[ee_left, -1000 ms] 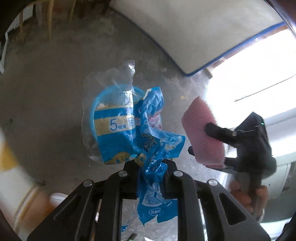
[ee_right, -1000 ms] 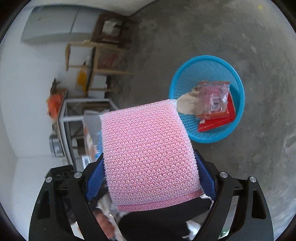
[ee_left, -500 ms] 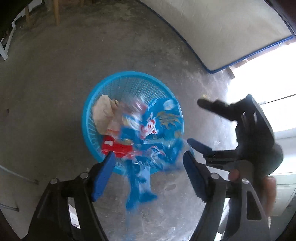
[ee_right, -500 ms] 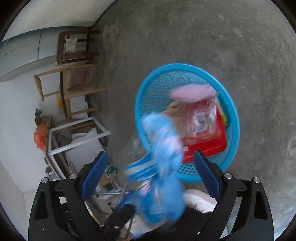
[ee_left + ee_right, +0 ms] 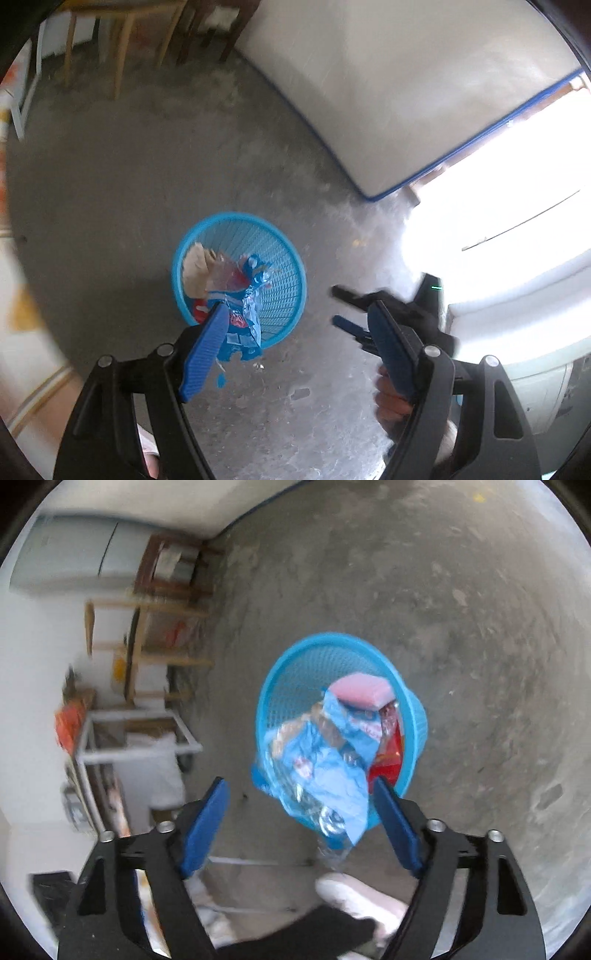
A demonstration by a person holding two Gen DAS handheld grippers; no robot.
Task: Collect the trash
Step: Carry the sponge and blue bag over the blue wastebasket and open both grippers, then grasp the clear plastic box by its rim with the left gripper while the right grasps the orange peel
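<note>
A blue mesh basket point(image 5: 284, 280) point(image 5: 295, 686) stands on the concrete floor below both grippers. Inside it lie a pink sponge point(image 5: 362, 692), a red packet point(image 5: 388, 760), crumpled brown paper point(image 5: 194, 266) and blue plastic wrappers point(image 5: 243, 325) point(image 5: 325, 775), which drape over its near rim. High above the basket, my left gripper point(image 5: 297, 310) is open and holds nothing. My right gripper point(image 5: 299, 786) point(image 5: 336, 304) is open too; its jaws are closing with nothing pressed between the pads. A person's hand point(image 5: 391, 398) holds its grip.
A white mattress with a blue edge point(image 5: 406, 92) leans at the back. Wooden chairs point(image 5: 122, 37), a wooden shelf point(image 5: 166, 620) and a white metal rack point(image 5: 140, 734) stand to the basket's left. A white shoe point(image 5: 354, 897) is near the basket. Bright light floods the right.
My left gripper opened and dropped the blue wrappers; my right let go of the pink sponge. Both landed in the basket. The left hand has pulled up and away.
</note>
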